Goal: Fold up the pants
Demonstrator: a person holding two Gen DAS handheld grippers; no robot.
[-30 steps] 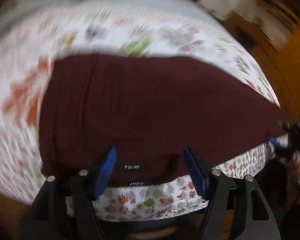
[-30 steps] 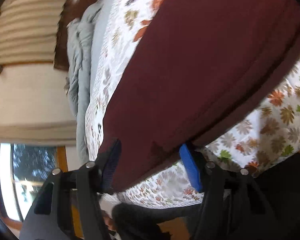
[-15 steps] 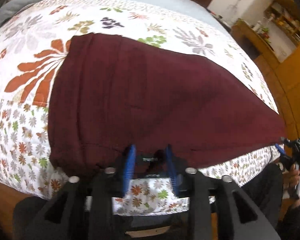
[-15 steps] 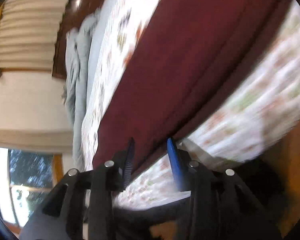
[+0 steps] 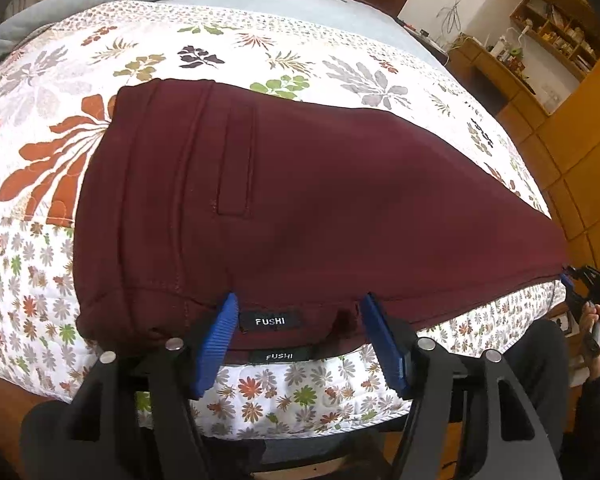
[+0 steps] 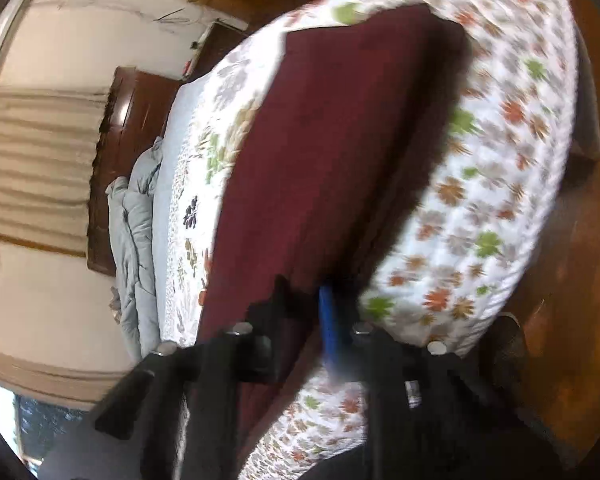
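**Maroon pants laid out along the bed's near edge, ready for a lengthwise fold**

The pants (image 5: 300, 200) are spread flat along the near edge of the bed (image 5: 260, 40), already doubled leg on leg, judging by the two stacked labels at the waistband. The left tongs (image 5: 300, 332) are being opened, blue pads set either side of the waistband and not pressed on it. The right tongs (image 6: 304, 300) are being closed on the hem at the far end, cloth seen between the pads, probably so that end can be carried over toward the waist.
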